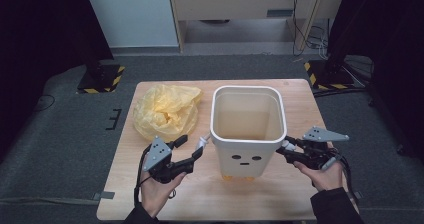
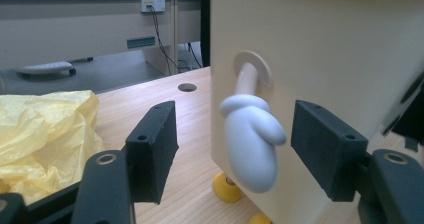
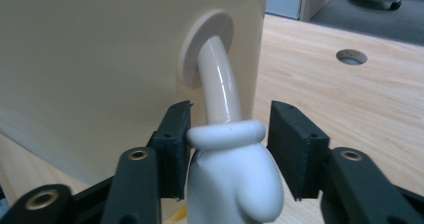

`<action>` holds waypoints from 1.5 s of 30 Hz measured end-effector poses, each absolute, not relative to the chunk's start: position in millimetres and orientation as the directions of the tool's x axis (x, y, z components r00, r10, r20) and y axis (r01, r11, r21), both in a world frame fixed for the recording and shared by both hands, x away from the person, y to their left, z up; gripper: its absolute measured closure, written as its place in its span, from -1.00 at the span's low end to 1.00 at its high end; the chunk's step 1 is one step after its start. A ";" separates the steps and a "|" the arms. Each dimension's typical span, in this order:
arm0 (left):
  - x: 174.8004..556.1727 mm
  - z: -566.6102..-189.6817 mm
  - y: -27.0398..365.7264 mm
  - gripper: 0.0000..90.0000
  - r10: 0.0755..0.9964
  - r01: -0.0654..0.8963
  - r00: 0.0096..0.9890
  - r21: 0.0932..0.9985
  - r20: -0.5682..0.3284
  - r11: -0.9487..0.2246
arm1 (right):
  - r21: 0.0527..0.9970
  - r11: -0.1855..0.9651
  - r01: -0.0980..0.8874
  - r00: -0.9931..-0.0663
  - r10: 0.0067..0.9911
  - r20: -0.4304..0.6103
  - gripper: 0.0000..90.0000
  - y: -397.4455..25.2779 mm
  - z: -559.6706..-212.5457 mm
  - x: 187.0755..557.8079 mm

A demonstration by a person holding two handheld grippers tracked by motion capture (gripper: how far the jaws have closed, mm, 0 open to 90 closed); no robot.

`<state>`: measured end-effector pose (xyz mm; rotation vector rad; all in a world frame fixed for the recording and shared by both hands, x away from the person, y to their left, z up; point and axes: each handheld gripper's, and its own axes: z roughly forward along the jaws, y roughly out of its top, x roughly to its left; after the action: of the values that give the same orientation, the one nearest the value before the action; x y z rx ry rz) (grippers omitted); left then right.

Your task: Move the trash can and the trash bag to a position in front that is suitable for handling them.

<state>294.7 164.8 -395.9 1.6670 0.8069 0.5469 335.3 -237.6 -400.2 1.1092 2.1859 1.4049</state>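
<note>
Black pads of our right claw (image 3: 227, 149) stand narrowly around the bin's (image 1: 248, 134) right mitten arm (image 3: 232, 184); our left claw (image 2: 240, 154) gapes wide around the left mitten (image 2: 250, 146). Uneven lifting could tip it on the counter (image 1: 200, 199).

Counted on the table: one cream square plastic bin (image 1: 248, 129), its two white mitten-shaped handles (image 2: 250, 146), one crumpled yellow plastic bag (image 1: 164, 110) at ten o'clock.
</note>
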 end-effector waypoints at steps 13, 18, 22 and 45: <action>305.7 -405.7 153.2 0.34 0.734 0.234 0.679 0.956 -0.029 -0.179 | 0.868 0.206 0.452 -0.662 0.730 0.172 0.36 -236.7 -401.1 333.6; 307.0 -403.3 158.5 0.37 0.750 0.218 0.661 0.959 -0.007 -0.184 | 0.872 0.183 0.453 -0.660 0.726 0.191 0.36 -232.3 -402.5 331.7; 310.1 -402.1 165.8 0.39 0.763 0.217 0.647 0.960 -0.004 -0.179 | 0.883 0.163 0.440 -0.671 0.713 0.203 0.37 -225.4 -404.9 331.1; 322.7 -399.2 199.5 0.42 0.817 0.219 0.577 0.965 -0.007 -0.146 | 0.911 0.100 0.400 -0.681 0.698 0.222 0.36 -180.5 -415.8 325.5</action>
<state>322.7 199.5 -399.2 1.6751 0.8730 0.6572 325.5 -180.5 -415.8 1.0907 2.1140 1.6091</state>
